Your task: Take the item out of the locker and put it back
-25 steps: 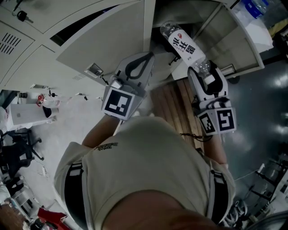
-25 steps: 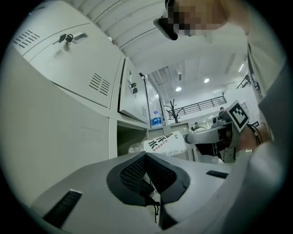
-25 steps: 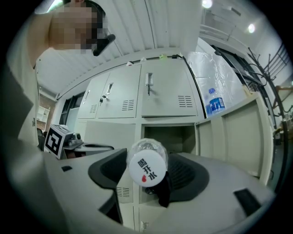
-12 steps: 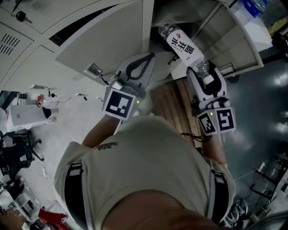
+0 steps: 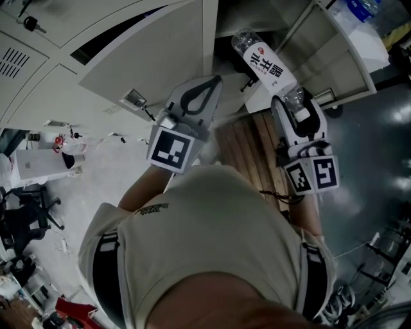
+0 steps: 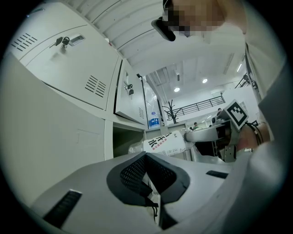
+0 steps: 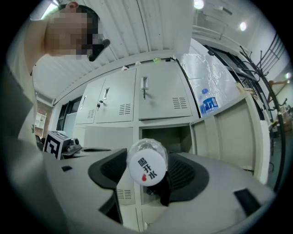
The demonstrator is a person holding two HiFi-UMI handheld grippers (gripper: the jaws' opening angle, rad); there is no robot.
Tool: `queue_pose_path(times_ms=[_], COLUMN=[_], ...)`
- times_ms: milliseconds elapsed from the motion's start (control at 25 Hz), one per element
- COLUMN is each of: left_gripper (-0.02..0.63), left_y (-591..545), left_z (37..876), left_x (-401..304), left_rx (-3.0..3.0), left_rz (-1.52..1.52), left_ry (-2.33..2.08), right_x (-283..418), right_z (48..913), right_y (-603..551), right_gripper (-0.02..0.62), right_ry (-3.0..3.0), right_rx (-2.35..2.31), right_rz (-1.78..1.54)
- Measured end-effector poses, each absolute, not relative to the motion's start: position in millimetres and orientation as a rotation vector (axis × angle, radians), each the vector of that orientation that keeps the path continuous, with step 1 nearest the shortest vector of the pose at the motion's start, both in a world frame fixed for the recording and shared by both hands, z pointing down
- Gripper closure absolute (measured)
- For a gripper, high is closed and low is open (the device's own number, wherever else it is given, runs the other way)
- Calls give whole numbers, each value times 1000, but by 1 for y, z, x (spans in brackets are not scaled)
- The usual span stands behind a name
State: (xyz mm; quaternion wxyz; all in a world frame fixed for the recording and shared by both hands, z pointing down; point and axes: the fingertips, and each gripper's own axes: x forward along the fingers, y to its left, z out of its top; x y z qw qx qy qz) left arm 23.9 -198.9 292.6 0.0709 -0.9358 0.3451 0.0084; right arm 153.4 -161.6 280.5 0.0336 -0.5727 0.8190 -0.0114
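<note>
A clear water bottle point(image 5: 265, 64) with a white printed label lies level, its far end at the mouth of the open locker compartment point(image 5: 257, 19). My right gripper point(image 5: 293, 101) is shut on the bottle's near end. In the right gripper view the bottle's round white end point(image 7: 147, 168) sits between the pads, with the open compartment point(image 7: 165, 137) straight behind it. My left gripper point(image 5: 210, 82) is shut and empty, beside the free edge of the open locker door point(image 5: 148, 61). The left gripper view shows the bottle point(image 6: 165, 142) off to the right of its tips point(image 6: 145, 155).
A second door point(image 5: 343, 48) stands open at the compartment's right. A blue-labelled bottle point(image 7: 208, 104) stands behind the lockers on the right. Keys point(image 6: 62, 42) hang in an upper locker door. A wooden strip point(image 5: 247, 151) lies below, and an office chair point(image 5: 26, 215) stands at the far left.
</note>
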Motion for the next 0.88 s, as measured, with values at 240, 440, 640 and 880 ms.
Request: queue_pose_path(times_ms=[240,440,640,880], left_gripper=[594,594,594,594], left_y=[-204,-215,-239,-275], left_z=[290,285,275,266], left_x=[28,30,36,56], left_rx=[-2822,-2832,-2793,-2762], left_rz=[39,46,46,102], left_ry=[1044,1060,1078,1076], right_x=[154,152,157,159], right_z=[279,264,251,250], right_y=[-174,-195,-228,-280], right_gripper=[310,310,310,310], right_ry=[2530,2499,2475,2470], right_rx=[-1756,-1707,-1771,-1854], right_rz=[-17,-32,110,199])
